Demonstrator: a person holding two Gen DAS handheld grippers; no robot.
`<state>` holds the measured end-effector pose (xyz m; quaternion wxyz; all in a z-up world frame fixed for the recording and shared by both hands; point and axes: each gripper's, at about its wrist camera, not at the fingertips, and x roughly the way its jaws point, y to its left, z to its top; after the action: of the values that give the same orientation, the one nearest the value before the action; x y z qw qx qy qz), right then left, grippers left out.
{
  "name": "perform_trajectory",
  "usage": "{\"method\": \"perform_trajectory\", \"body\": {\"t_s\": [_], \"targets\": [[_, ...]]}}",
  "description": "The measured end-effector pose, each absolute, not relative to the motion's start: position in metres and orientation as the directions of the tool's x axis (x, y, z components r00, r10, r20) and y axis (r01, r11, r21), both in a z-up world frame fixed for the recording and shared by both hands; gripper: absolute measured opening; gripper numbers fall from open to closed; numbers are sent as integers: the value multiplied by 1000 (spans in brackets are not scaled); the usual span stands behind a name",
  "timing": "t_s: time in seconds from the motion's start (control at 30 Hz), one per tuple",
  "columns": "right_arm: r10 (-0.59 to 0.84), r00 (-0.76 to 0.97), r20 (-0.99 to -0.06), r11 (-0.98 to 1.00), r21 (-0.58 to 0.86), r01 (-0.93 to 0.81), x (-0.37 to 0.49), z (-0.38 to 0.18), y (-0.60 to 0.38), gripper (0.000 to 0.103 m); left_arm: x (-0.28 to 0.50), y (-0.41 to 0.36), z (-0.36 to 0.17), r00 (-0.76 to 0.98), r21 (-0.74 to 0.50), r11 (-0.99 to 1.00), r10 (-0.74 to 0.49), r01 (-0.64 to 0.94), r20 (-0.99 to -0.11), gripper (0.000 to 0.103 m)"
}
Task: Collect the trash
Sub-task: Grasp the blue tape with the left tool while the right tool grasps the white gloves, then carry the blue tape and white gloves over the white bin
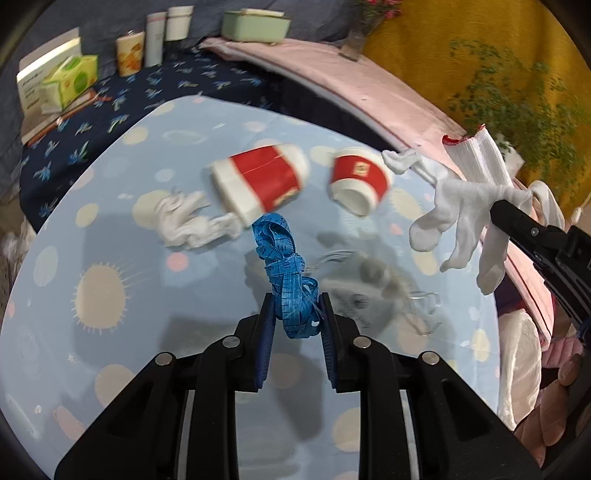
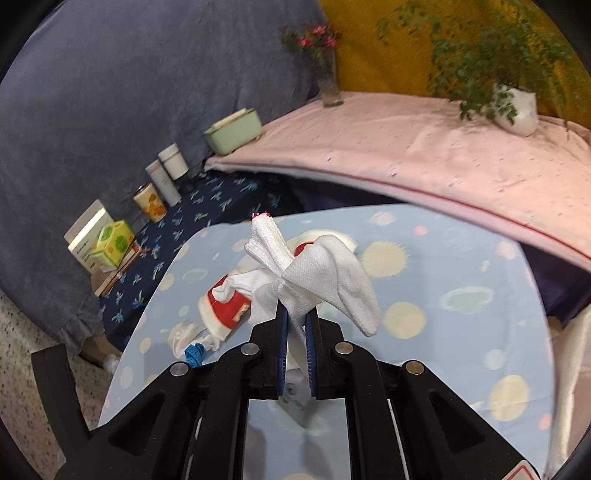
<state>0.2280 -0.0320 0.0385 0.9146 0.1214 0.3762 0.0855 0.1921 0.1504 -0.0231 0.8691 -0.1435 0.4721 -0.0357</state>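
Hanging from the left gripper (image 1: 297, 314) is one bundled blue measuring tape (image 1: 288, 280), pinched between the two blue pads and lifted off the table (image 1: 110, 369) — its loops stick up past the fingertips. The right gripper (image 2: 296, 321) is clamped tight on one white cloth glove (image 2: 325, 269) with a red-trimmed cuff; in the left wrist view the glove (image 1: 461, 210) dangles in the air at the right, fingers drooping.

On the pale blue spotted tablecloth lie two red-and-white paper cups, both tipped on their sides: the larger cup (image 1: 262, 181) near the middle, the smaller cup (image 1: 360, 179) just to its right, apart from it. One crumpled white tissue (image 1: 188, 219) lies against the open end of the larger cup.

Beyond the table, on a dark blue patterned cloth (image 1: 147, 96), stand three canisters (image 1: 155, 40) in a row, one green-and-yellow box (image 1: 72, 79) and one pale green lidded container (image 1: 255, 24). Two plants sit on the pink cloth (image 2: 406, 155) — a flower vase (image 2: 328, 81) and a white pot (image 2: 517, 107) of greenery.
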Motion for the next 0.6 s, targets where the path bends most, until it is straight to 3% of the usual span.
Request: {"method": "perform_trajectory", "body": {"t_s": [0.6], "targets": [[48,773,-632,936,298,186,132,50,-182,9,164,-13,32,577,-211,948,-314,239,-754,23]]}}
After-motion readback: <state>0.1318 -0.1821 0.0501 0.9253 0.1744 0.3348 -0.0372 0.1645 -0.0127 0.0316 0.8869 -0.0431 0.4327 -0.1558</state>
